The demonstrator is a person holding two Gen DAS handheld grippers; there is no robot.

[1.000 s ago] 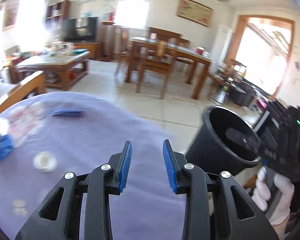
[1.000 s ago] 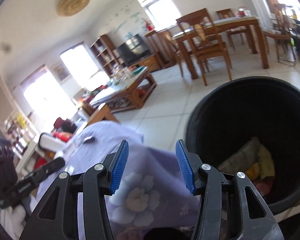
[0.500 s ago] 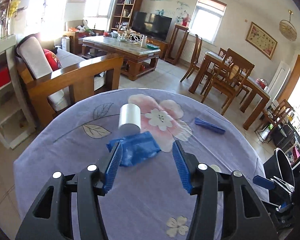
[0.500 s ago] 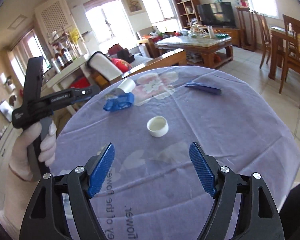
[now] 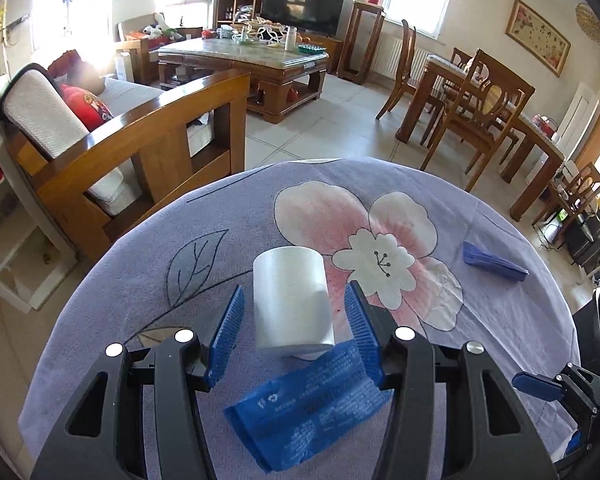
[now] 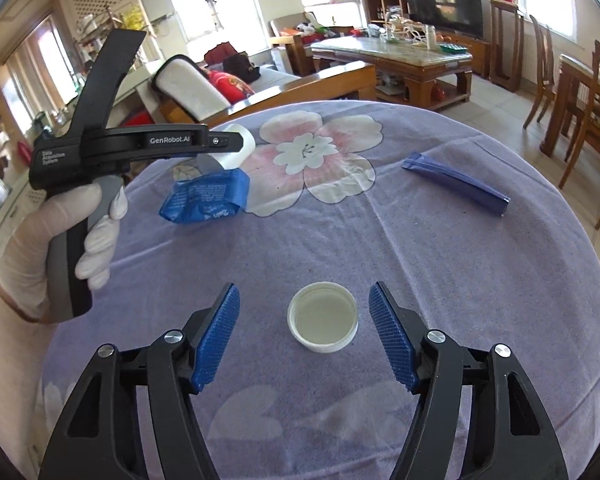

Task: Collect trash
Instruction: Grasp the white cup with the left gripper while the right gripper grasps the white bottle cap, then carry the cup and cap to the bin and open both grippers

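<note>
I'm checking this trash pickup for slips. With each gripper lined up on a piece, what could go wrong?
The white cup lies tipped on the blue wrapper; the left gripper may roll it away. The right gripper, jaws closing, may tip the shallow lid.

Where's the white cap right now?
The white cap lies open side up on the purple floral tablecloth, low centre in the right wrist view, between the right gripper's closing, untouching jaws, nearer than the blue wrapper.
</note>
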